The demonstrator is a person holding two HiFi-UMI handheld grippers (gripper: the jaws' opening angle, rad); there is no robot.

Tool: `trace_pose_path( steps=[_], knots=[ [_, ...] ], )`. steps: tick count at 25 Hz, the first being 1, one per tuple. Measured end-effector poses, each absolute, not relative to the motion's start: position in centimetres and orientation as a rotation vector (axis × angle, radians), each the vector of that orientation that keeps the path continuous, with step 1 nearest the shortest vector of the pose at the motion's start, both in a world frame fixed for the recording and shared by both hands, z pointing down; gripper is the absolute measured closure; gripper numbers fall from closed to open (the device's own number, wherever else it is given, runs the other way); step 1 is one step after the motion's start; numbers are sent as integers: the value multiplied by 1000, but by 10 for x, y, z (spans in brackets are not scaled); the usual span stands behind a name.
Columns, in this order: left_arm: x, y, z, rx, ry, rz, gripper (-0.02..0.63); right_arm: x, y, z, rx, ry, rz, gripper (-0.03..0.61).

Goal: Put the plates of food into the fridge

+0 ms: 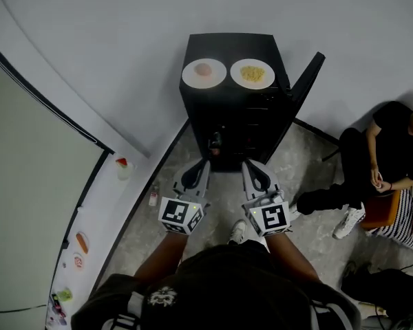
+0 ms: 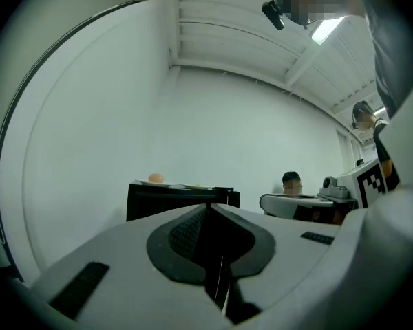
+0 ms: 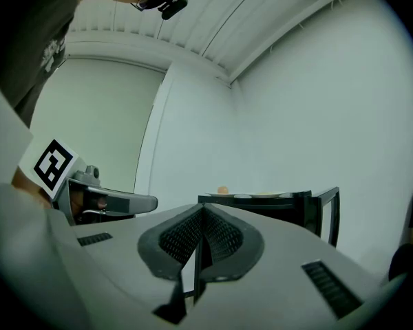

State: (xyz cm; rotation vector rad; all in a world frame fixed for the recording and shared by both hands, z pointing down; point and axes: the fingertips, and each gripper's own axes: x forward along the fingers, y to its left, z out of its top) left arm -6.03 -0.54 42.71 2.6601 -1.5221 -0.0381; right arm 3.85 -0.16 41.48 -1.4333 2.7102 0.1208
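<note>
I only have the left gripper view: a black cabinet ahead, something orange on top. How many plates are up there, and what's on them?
Observer: Two white plates sit side by side on top of the fridge. The left plate holds a pinkish round portion, the right plate a yellow heap.
Operator: Is the fridge open?
Observer: Yes. In the head view its door stands swung out to the fridge's right.
Operator: Is the right gripper carrying anything?
Observer: No. The right gripper has its jaws together with nothing between them.
</note>
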Motion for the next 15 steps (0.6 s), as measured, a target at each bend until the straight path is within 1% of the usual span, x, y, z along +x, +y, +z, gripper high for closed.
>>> trace_pose_path(
  steps=[15],
  knots=[
    [-50, -56, 435, 2569, -1682, 85, 583, 56, -62, 427, -1333, 2738, 51, 554]
  ],
)
